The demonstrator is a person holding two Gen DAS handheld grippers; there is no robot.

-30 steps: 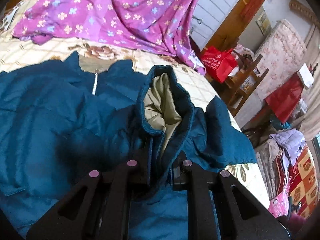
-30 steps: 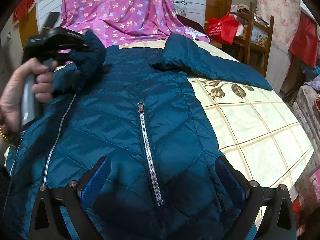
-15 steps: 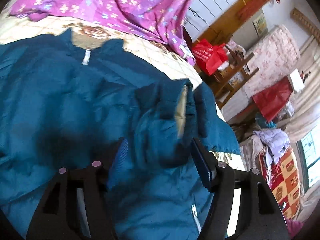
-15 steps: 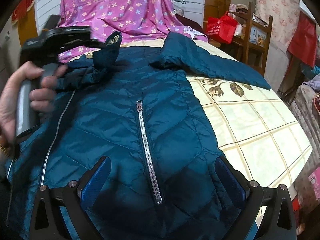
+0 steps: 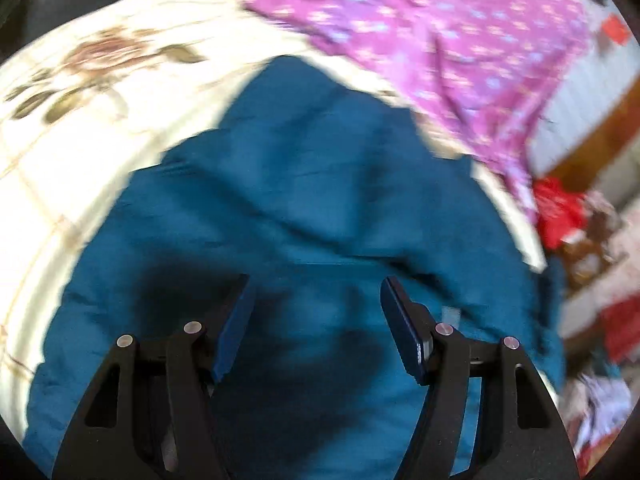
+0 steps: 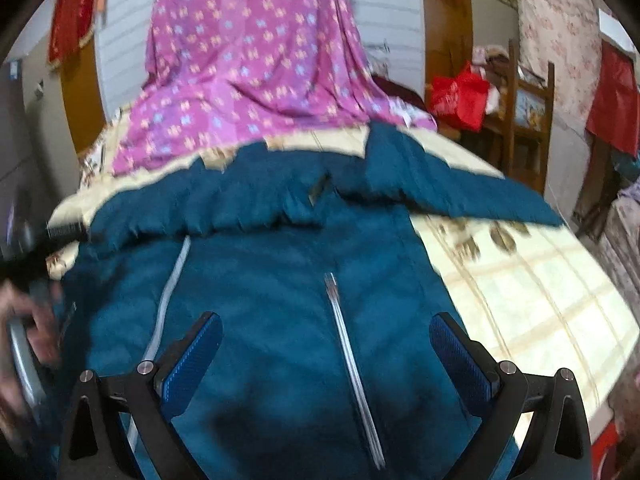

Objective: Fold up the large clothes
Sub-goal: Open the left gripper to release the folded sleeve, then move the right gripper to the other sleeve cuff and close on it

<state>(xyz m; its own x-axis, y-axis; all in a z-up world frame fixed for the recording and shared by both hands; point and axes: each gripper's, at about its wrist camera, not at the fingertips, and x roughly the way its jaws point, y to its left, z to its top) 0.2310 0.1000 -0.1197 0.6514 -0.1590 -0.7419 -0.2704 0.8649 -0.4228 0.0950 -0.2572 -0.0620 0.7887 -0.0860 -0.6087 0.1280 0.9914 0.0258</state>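
A teal puffer jacket (image 6: 280, 280) lies spread front-up on the bed, with silver zippers (image 6: 352, 360). Its left sleeve lies folded across the chest (image 6: 224, 204); the right sleeve (image 6: 460, 192) stretches out to the right. My left gripper (image 5: 316, 312) is open and empty, just above the jacket's fabric (image 5: 320, 200). In the right wrist view the left gripper's handle and the hand holding it (image 6: 24, 320) sit at the left edge. My right gripper (image 6: 326, 344) is open and empty over the jacket's lower front. Both views are motion-blurred.
A purple flowered sheet (image 6: 248, 72) lies heaped at the far side of the bed. The cream floral bedspread (image 6: 540, 292) shows to the right of the jacket. A wooden chair with a red bag (image 6: 460, 96) stands beyond the bed's right edge.
My left gripper opened and let go of the sleeve cuff, which now lies across the chest. The left gripper has swung back to the left. The right gripper stayed open and shifted slightly.
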